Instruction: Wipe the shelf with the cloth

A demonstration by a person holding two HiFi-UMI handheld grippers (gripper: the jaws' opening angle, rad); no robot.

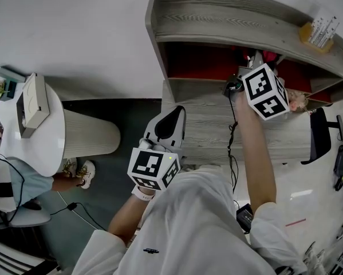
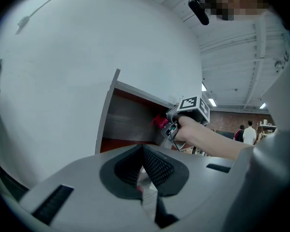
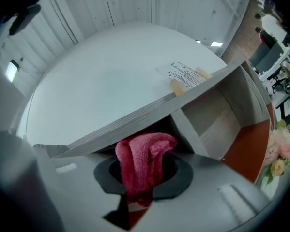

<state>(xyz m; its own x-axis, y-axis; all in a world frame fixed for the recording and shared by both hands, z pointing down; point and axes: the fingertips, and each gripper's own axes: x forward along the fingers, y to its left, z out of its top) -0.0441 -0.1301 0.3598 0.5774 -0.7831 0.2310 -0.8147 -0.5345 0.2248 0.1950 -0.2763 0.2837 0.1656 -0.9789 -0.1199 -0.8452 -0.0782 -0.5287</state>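
Observation:
The grey wooden shelf (image 1: pixel 217 16) with a red back panel stands against the white wall. My right gripper (image 1: pixel 252 61) reaches into its upper compartment, shut on a bunched pink-red cloth (image 3: pixel 144 161) that sticks up between the jaws just under the top board (image 3: pixel 149 111). A bit of that cloth (image 1: pixel 269 56) shows past the marker cube. My left gripper (image 1: pixel 174 113) hangs lower, in front of the shelf's left part, shut with nothing visible between its dark pads (image 2: pixel 159 169). The left gripper view shows the cloth (image 2: pixel 159 122) inside the compartment.
A holder with papers (image 1: pixel 320 33) sits on the shelf top at the right. Pale flowers (image 1: pixel 300 101) stand in a lower compartment. A round white table (image 1: pixel 45 142) with a tissue box (image 1: pixel 32 105) is at the left, with a seated person's feet (image 1: pixel 82 173) beside it. A black chair (image 1: pixel 320 133) is at the right.

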